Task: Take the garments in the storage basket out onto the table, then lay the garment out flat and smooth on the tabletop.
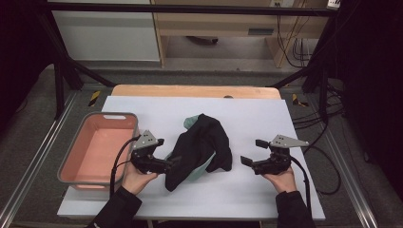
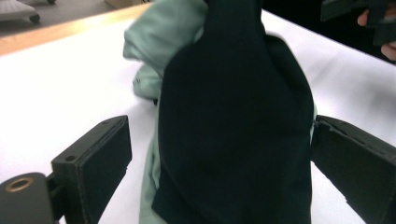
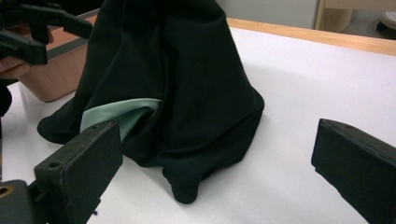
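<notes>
- black cloth (image 1: 202, 145), with a pale green lining showing, lies heaped at the middle of the high view on the white desk (image 1: 252, 199).
- my left tongs (image 1: 167, 164) stand apart, jaws straddling the cloth's lower-left end but not yet pressing it.
- my right tongs (image 1: 253, 152) wait apart at centre-right, clear of the cloth.
- i judge this the reach-to-grasp step; next i must pinch the left jaws shut on the fabric, perhaps to carry it to the pink tub (image 1: 76, 176) at left.
</notes>
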A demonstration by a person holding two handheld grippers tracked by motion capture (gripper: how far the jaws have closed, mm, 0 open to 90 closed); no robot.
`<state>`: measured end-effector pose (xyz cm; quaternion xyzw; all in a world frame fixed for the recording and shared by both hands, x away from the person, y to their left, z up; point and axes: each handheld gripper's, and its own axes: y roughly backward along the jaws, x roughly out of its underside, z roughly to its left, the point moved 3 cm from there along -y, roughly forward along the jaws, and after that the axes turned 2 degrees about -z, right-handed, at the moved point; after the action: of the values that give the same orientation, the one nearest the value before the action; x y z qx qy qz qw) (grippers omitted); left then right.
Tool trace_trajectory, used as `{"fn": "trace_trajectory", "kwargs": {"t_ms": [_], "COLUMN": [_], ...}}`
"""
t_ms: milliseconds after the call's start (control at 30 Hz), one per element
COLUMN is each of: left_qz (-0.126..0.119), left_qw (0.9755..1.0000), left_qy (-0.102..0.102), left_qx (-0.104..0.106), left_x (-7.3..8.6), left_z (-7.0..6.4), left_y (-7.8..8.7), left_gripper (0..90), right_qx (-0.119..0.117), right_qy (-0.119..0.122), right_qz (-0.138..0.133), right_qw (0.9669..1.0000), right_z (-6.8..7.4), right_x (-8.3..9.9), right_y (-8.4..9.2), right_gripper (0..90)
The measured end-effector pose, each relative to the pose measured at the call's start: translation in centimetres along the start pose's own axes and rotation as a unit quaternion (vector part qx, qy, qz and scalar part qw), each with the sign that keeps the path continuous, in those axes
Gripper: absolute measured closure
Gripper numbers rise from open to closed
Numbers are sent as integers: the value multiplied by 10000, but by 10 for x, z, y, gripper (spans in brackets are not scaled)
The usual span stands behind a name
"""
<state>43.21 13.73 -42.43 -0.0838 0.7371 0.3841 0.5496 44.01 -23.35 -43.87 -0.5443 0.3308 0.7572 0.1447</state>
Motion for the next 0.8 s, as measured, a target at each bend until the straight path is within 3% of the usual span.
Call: {"fn": "trace_trajectory", "kwargs": {"t_ms": [167,467,800], "left_qz": [158,274,355], "left_qw": [9999,9996,9991], "left_qy": [11,40,-58], "left_qx": [21,97,240], "left_x": [15,25,31], "left_z": [-4,-13,-34], "left_y": [0,-2,-11], "left_gripper": [55,64,248], "right_qx": [-98,-246,-248], "right_qy": [17,93,5], "right_qz": [124,271,385], "right_qw": [9999,9993,9990], "right_z": [9,23,35], "right_x": [1,1,2], "right_y": [-12,-25,-39], "right_gripper": [27,29,34]}}
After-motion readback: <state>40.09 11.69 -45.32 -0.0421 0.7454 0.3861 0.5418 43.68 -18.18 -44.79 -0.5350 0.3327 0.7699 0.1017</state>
